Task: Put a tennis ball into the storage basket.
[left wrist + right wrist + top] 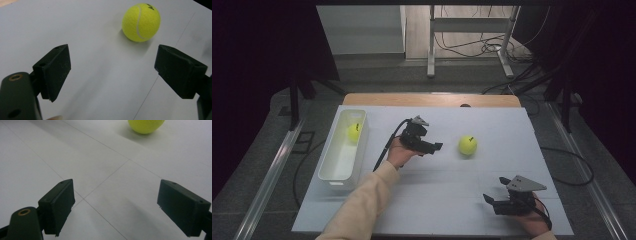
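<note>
Right gripper (490,199): nearest to the camera, at the table's near right part, jaws wide apart, grasping nothing.
Left gripper (437,148): near the middle of the table (492,125), jaws spread, empty, directed toward the loose ball.
Loose tennis ball (467,145): on the white table surface, just beyond the left jaws, not touched.
White bin (337,172): at the table's left edge.
Second ball (354,131): inside the bin's far end.

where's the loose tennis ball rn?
In the high view the loose tennis ball lies on the white table, right of centre, just ahead of the left gripper, whose jaws are open, and apart from the white bin.
</note>
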`<state>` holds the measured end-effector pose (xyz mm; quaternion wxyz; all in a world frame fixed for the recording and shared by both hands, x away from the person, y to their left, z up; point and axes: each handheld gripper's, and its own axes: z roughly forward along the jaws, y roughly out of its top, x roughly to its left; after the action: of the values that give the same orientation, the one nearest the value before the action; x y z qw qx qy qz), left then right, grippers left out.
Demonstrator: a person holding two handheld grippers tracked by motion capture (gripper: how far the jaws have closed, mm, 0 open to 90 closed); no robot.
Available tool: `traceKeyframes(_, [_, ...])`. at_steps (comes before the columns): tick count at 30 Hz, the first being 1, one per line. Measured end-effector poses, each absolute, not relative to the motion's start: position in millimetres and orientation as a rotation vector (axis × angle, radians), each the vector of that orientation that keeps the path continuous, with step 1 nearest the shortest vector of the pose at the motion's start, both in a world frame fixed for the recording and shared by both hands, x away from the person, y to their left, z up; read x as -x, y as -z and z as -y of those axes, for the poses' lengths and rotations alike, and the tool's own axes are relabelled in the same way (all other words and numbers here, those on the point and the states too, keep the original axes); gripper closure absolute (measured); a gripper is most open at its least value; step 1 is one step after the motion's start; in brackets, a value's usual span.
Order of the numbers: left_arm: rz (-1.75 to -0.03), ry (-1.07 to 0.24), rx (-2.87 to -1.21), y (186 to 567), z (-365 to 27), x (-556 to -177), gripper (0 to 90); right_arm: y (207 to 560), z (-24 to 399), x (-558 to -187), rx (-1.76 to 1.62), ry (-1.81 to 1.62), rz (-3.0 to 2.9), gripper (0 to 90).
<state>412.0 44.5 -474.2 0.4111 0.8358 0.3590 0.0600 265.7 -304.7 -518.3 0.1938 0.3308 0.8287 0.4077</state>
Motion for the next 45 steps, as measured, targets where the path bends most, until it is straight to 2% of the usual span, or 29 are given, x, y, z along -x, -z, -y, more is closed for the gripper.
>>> traceKeyframes(45, [-0.836,-0.098,-2.169,481,14,-429,14.2,518,307,-264,-0.936,-1.156,-2.322,14.5])
